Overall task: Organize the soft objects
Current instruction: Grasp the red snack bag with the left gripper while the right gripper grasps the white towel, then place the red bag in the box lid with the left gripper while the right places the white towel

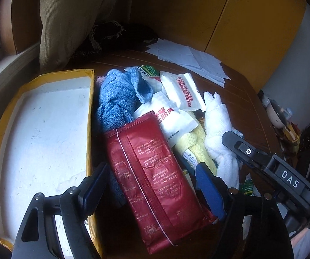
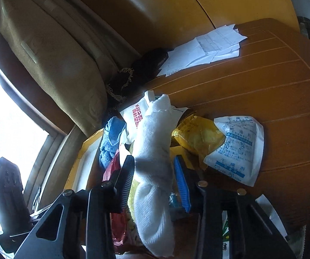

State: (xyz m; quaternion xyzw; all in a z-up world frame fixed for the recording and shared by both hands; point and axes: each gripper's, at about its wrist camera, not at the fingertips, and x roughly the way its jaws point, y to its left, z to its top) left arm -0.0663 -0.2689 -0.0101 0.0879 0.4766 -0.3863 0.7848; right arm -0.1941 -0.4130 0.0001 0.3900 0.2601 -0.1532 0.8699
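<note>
clutter is the main worry here, everything soft is heaped in one pile on the wooden table [image 2: 263, 82] just right of the yellow-edged box [image 1: 90, 116], which sits empty with its white floor showing

right gripper [image 2: 155, 177] has its fingers open about a towel's width, one each side of the rolled white towel [image 2: 155, 151]. can't tell if the pads are actually touching it or just bracketing it, looks like not squeezing yet. left gripper [image 1: 152, 183] is spread wide over the red packet [image 1: 152, 166], holding nothing, the packet just lies between the fingers

what could go wrong imo: the white towel lies on top of a yellow cloth [image 1: 198, 146] and beside the yellow bag [image 2: 198, 138], so a lift could drag those along or the roll could unravel and flop out. the red packet is slick and leans on the blue towel [image 1: 116, 101], a pinch there could squirt it sideways or snag the blue one. also the two grippers are close together over the same pile, so they could bump

room wise: the box wall right next to the left finger is an edge to clear, need to go up and over it. open table is to the far right past the white sachet [image 2: 239, 151], papers [image 2: 209, 47] at the back, curtain [image 2: 53, 64] behind
</note>
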